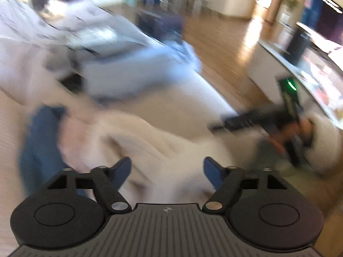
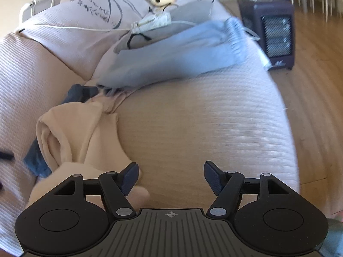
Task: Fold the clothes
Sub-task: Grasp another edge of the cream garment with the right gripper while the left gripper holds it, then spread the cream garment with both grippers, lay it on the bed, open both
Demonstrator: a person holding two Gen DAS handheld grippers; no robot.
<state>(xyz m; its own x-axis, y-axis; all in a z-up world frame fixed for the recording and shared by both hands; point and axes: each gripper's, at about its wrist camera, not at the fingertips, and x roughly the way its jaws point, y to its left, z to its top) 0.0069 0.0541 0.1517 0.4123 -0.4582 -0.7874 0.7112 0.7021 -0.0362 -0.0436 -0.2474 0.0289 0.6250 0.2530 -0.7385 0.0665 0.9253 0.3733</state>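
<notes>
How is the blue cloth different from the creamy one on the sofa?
The light blue garment is pale blue, while the cream garment is beige. The light blue garment lies spread out farther back, near the cushions; the cream garment is bunched and twisted, close to the right gripper. A dark blue piece peeks out beside the cream garment only. Both lie unfolded on the sofa, with neither gripper holding them.

Ahead of the right claw (image 2: pixel 170 176), whose jaws stand apart and empty, bare ribbed sofa seat (image 2: pixel 203 115) offers clear passage. A crumpled cream garment (image 2: pixel 70 132) obstructs to its left, touching the left finger. A pale blue folded garment (image 2: pixel 171 57) lies well ahead. A dark space heater (image 2: pixel 272 30) stands on the floor, ahead and to the right.
</notes>
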